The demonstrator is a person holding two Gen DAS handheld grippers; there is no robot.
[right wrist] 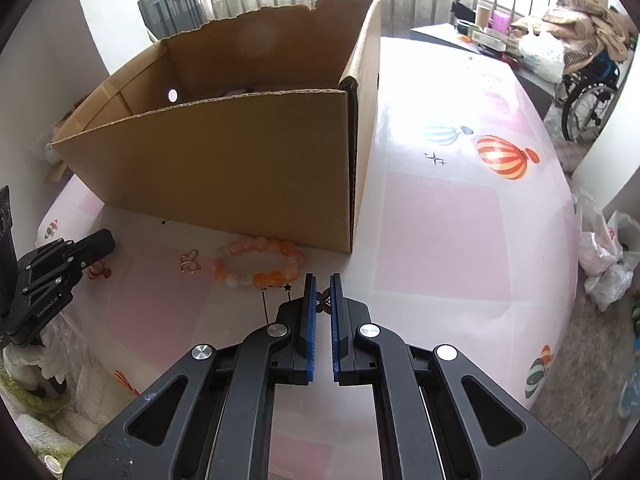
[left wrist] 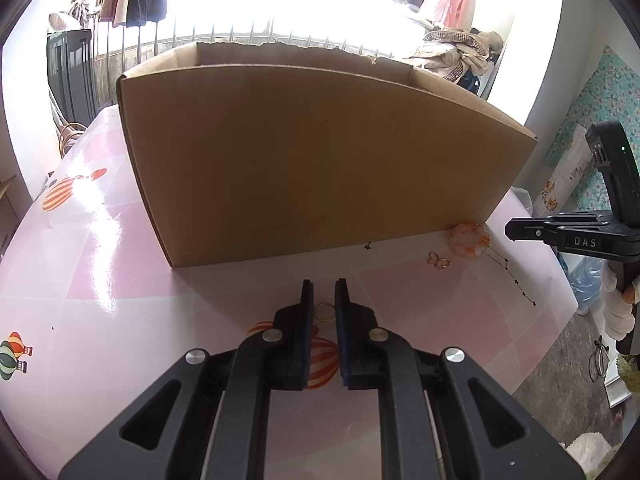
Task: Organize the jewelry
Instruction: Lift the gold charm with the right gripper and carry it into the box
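Both grippers appear to be at the pick-up step, each with a small piece pinched and the cardboard box [right wrist: 224,168] waiting just behind. The left gripper [left wrist: 324,292] has its jaws drawn narrow on a small gold ring [left wrist: 325,313], which sits between the blue pads, low over the pink tablecloth [left wrist: 120,280]. The right gripper [right wrist: 323,290] is closed tight on a small dark butterfly charm [right wrist: 324,301], also near the cloth. The next move probably calls for lifting each piece over the box's front wall and letting go inside, keeping the pinch firm since both pieces are tiny and thin. Still on the cloth, against the foot of the box, lies an orange and white bead bracelet [right wrist: 260,262], with a gold butterfly piece [right wrist: 190,261] just beside it
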